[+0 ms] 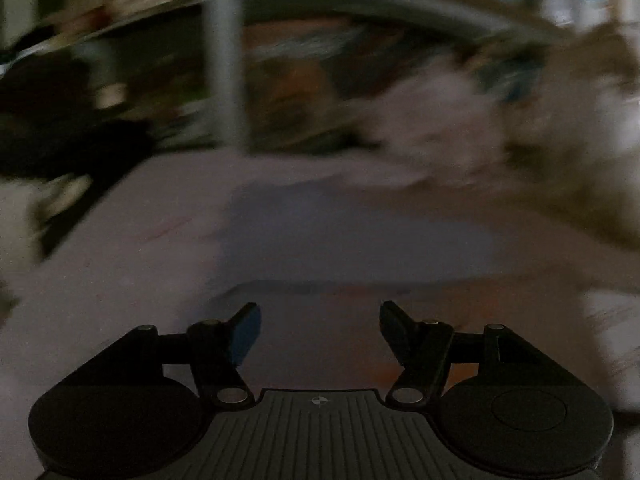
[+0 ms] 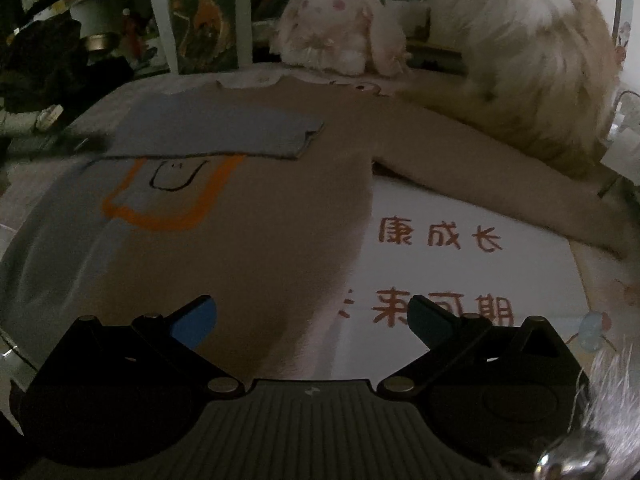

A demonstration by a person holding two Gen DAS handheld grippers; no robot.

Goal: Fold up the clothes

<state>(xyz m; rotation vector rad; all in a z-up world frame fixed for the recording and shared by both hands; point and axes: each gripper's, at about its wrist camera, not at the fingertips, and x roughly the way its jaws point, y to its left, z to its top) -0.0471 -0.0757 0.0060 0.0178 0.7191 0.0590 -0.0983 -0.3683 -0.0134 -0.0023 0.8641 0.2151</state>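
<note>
The left claw (image 1: 320,320) stands partly open with nothing between its jaws. The right claw (image 2: 314,316) stands wide open and is likewise empty. The left wrist view is heavily blurred; fine detail there cannot be read.

**Position of the work**

- The sweater (image 2: 240,208) lies flat, front up, on a pale printed sheet (image 2: 460,264). Whether a bed or a worktop carries it cannot be told.
- In the right wrist view the sweater body runs from 9 o'clock to 12 o'clock of the right claw. Its hem edge passes between the jaws, below them.
- The blue sleeve (image 2: 216,132) is already folded across the chest, at 11 o'clock.
- The tan sleeve (image 2: 480,168) lies spread outward toward 2 o'clock, its cuff near the frame edge, well apart from the claw.
- A plush rabbit (image 2: 340,32) and a larger furry toy (image 2: 532,52) sit at 12 and 1 o'clock, past the collar. The furry toy lies just beside the tan sleeve's upper edge.
- In the left wrist view a blue-grey patch of cloth (image 1: 352,232) lies at 12 o'clock of the left claw, near but apart from the jaws.

**Step in hand (judgement)**

The tan sleeve appears to be the next fold.

1. Grip the sleeve near the cuff, through a single layer only.
2. Lift just clear of the sheet and carry it across toward 10 o'clock.
3. Lay it level over the blue sleeve, with the crease at the shoulder line.
4. Avoid snagging the furry toy.
5. Hold the body still with the other claw if it creeps.
</note>
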